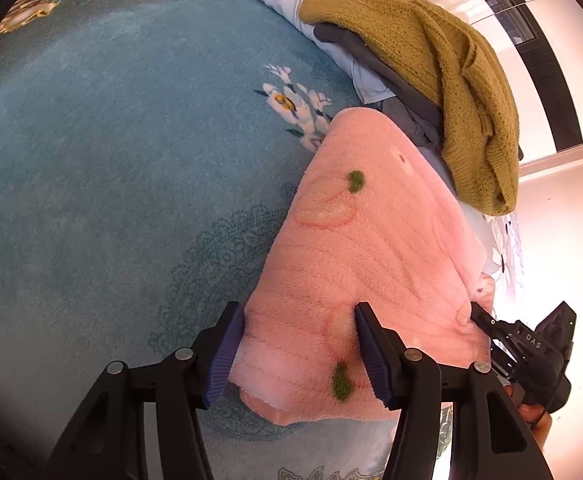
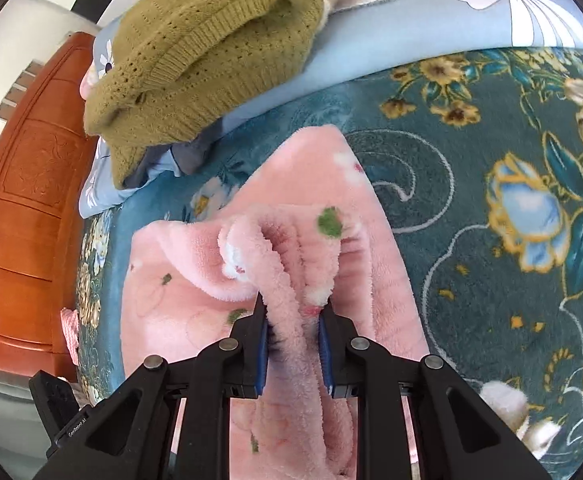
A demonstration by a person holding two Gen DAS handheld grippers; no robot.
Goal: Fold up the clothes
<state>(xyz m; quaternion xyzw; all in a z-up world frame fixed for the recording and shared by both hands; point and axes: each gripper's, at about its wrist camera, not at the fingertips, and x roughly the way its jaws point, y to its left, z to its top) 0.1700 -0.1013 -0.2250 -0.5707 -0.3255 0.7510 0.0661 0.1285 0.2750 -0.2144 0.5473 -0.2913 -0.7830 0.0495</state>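
Observation:
A pink fleece garment (image 1: 363,248) with green dots lies on a teal floral bedspread (image 1: 111,160). My left gripper (image 1: 299,352) is open, its fingers straddling the garment's near corner without clamping it. My right gripper (image 2: 293,344) is shut on a bunched fold of the pink garment (image 2: 287,264) and holds it slightly raised. The right gripper also shows at the garment's right edge in the left wrist view (image 1: 487,322).
An olive knit sweater (image 1: 443,80) lies on grey clothes (image 1: 355,46) and a light blue floral quilt (image 2: 391,32) beyond the pink garment. An orange wooden cabinet (image 2: 23,220) stands beside the bed. White wall and dark window frame (image 1: 531,40) lie behind.

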